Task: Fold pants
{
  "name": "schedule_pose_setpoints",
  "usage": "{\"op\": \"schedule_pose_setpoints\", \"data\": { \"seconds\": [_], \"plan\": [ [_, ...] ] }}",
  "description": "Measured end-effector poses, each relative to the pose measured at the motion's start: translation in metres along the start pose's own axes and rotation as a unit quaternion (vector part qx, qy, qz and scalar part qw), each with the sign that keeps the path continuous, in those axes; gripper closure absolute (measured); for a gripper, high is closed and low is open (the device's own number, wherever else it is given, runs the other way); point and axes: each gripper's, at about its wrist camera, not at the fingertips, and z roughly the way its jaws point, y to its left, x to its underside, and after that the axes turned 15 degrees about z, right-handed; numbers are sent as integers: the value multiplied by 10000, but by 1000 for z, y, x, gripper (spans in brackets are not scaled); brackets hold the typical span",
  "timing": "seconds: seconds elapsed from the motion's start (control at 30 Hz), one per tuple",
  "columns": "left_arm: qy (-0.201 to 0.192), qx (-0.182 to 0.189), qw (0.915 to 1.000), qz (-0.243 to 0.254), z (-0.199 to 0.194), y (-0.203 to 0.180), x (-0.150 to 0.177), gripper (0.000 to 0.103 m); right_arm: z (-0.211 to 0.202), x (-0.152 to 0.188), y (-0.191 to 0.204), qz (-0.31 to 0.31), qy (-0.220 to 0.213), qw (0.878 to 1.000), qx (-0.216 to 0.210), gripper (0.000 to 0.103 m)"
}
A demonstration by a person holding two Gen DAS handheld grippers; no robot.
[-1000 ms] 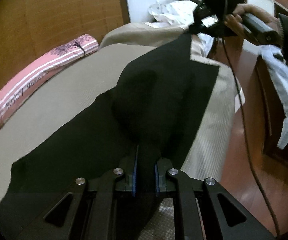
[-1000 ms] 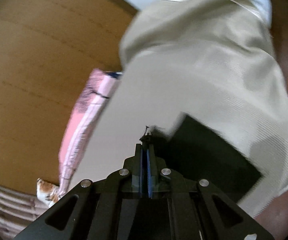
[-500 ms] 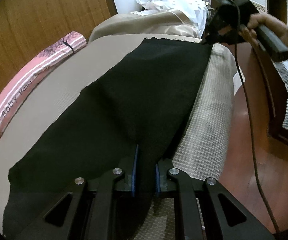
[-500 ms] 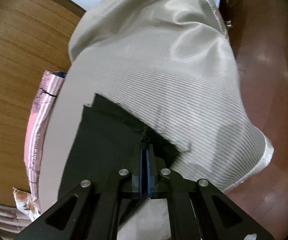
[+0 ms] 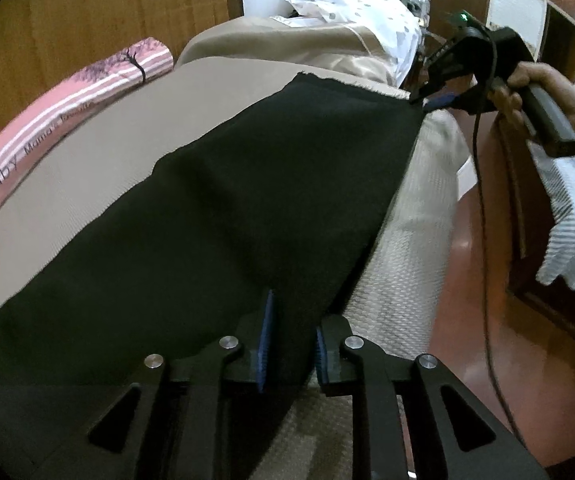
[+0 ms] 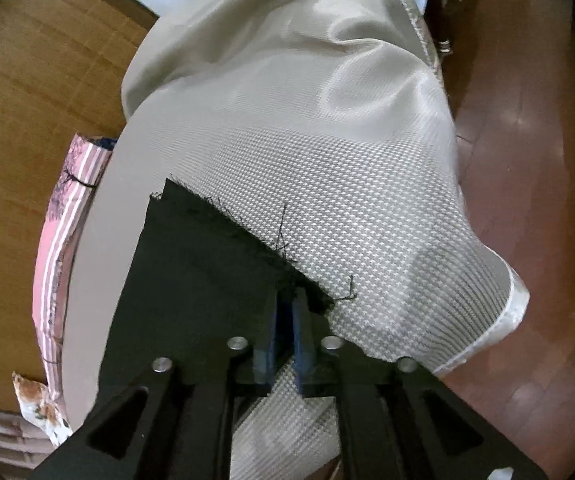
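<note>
The black pants point(image 5: 223, 216) lie stretched flat along the beige bed point(image 5: 87, 152). My left gripper point(image 5: 290, 336) is shut on the near end of the pants, with cloth between its blue pads. My right gripper point(image 5: 427, 100) holds the far corner at the bed's right edge. In the right wrist view the right gripper point(image 6: 287, 312) is shut on the frayed hem corner of the pants point(image 6: 191, 264), low over the textured bedspread point(image 6: 347, 184).
A pink striped pillow point(image 5: 47, 108) lies along the bed's left side by a wooden wall. A beige quilt point(image 5: 287, 36) and white dotted cloth point(image 5: 351, 0) lie at the far end. Red-brown floor point(image 5: 471, 264) and striped cloth lie to the right.
The right gripper has pulled the far end outward and down to the bed. The pants have gone from lifted and bunched to flat and stretched. The left gripper kept its hold.
</note>
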Motion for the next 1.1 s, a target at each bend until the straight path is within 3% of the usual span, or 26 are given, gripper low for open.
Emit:
{"op": "schedule_pose_setpoints", "data": {
  "seconds": [0.07, 0.2, 0.27, 0.43, 0.5, 0.8, 1.0, 1.1],
  "plan": [
    [-34, 79, 10000, -38, -7, 2, 0, 82, -10, 2, 6, -138, -125, 9998, 72, 75],
    [-213, 99, 9997, -57, -29, 10, 3, 79, -25, 7, 30, -476, -115, 9988, -24, 75],
    [-283, -1, 9995, -156, -38, 17, 6, 71, -29, 13, 54, -784, -92, 9968, -121, 75],
    [-229, -348, 9980, -476, -45, 36, 16, 70, -4, 30, 113, -1148, 389, 9917, -435, 75],
    [-242, -265, 9972, -651, -49, 47, 20, 70, 11, 40, 132, -1311, 639, 9881, -493, 75],
    [8, -297, 9957, -883, -46, 62, 46, 70, 85, 118, 196, -2012, 1978, 9586, -387, 75],
    [102, -250, 9950, -966, -38, 68, 60, 70, 102, 149, 218, -2786, 2065, 9379, 107, 75],
    [80, -208, 9938, -1085, -36, 70, 67, 70, 105, 160, 225, -3280, 2131, 9199, 278, 75]
  ]
}}
